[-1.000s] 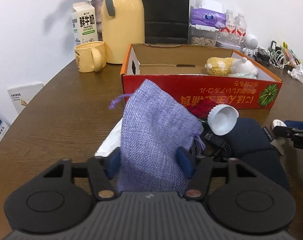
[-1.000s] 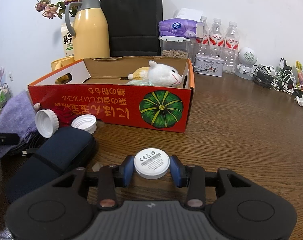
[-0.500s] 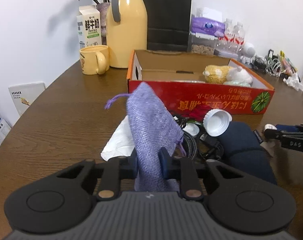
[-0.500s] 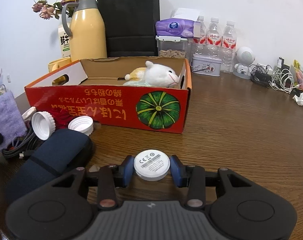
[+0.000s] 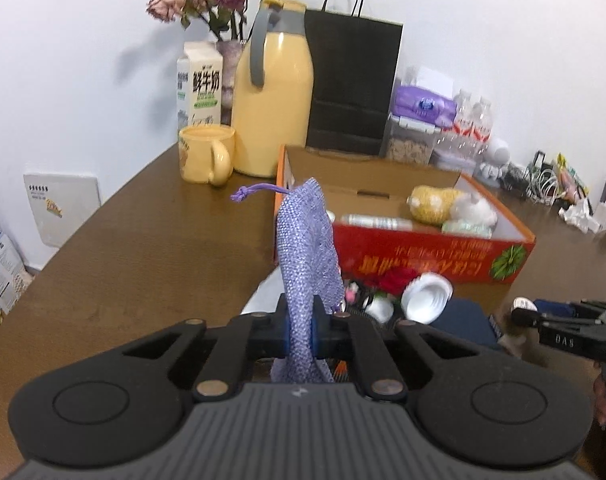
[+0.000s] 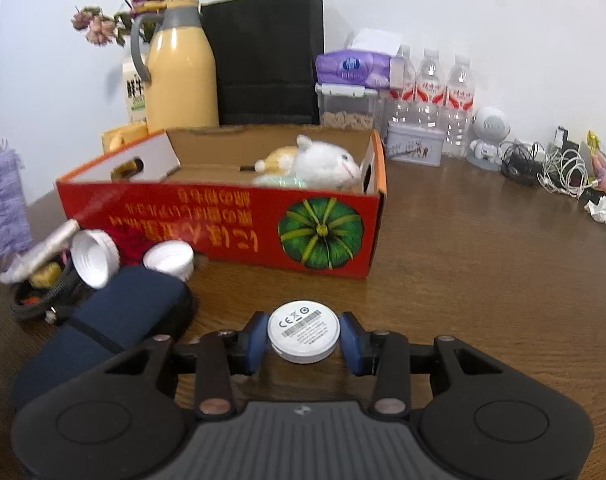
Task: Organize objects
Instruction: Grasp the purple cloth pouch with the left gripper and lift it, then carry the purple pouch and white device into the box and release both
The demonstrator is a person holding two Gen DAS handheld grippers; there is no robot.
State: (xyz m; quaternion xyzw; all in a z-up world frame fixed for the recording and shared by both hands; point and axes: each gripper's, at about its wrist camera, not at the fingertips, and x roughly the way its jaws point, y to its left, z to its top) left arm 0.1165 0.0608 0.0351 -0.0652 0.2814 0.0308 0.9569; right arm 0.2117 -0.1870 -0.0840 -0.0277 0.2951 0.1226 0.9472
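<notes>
wall (image 6: pixel 463 8): plain white | table (image 6: pixel 483 248): brown wood-grain

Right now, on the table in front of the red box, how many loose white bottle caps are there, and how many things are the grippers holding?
White bottle caps: 2
Held purple pouch, left gripper: 1
Held white disc, right gripper: 1
Total: 4

Both wrist views toward box (image 5: pixel 403 240)
</notes>
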